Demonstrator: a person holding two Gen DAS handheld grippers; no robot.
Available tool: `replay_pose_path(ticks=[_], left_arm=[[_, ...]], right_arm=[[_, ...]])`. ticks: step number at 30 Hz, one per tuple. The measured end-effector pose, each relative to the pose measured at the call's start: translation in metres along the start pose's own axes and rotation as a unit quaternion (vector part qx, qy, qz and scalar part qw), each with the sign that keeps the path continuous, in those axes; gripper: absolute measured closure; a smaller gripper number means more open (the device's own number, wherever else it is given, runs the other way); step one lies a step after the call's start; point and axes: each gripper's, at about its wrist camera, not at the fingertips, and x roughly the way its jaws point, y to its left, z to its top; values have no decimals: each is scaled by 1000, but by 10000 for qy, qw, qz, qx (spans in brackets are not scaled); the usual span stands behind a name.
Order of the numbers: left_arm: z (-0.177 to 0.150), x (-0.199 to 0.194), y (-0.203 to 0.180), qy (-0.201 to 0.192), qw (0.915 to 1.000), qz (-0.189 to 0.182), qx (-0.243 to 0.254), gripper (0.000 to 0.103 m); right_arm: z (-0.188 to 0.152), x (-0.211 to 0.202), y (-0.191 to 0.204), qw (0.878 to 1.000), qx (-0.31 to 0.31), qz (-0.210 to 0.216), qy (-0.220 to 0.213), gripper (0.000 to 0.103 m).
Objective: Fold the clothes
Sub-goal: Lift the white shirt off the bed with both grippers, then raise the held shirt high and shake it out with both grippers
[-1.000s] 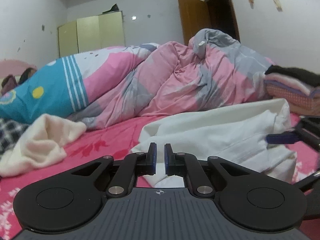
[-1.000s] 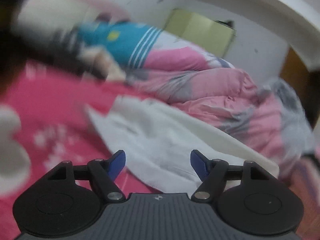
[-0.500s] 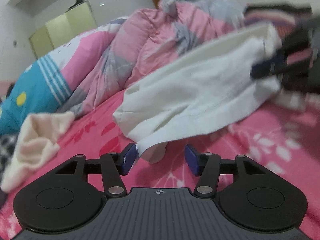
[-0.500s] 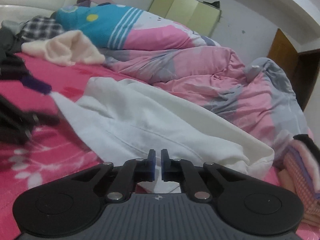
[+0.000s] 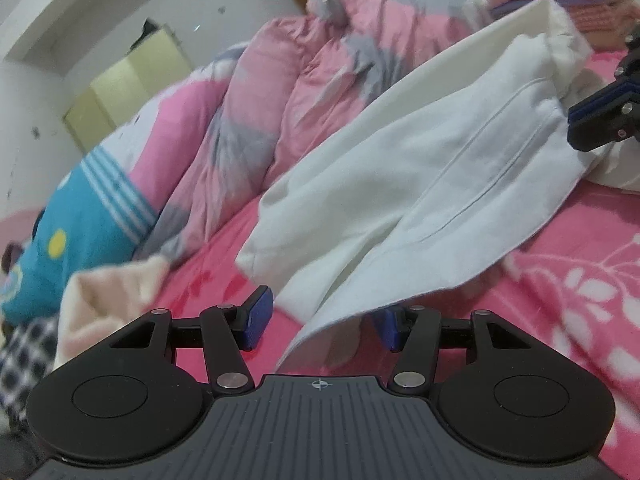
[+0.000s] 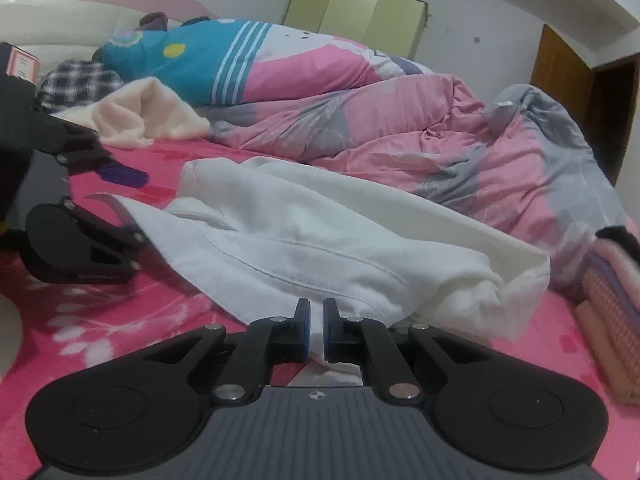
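Right tongs (image 6: 316, 330) pinch rumpled white garment (image 6: 320, 248); left tongs (image 5: 322, 324) closing.

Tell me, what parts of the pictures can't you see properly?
- Left wrist view: the right pad of the left gripper is partly hidden under the white garment hem.
- Left wrist view: the right gripper is cut off by the picture's edge.
- Right wrist view: the folded stack runs off the edge.
- Right wrist view: the fabric pinched in the right gripper is mostly hidden by its fingers.
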Motion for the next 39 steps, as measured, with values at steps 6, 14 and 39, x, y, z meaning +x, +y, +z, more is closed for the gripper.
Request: replay_pose_path(ticks=[6, 14, 39], left_arm=[[13, -3, 9, -217, 9988, 48, -442, 99], [40, -55, 34, -963, 9884, 177, -1164, 101], [65, -169, 88, -1761, 9574, 215, -2278, 102]], right_arm=[[-5, -12, 4, 9998, -25, 33, -171, 56], [14, -8, 37, 9951, -473, -207, -848, 27], [21, -83, 114, 9764, -335, -491, -2077, 18]])
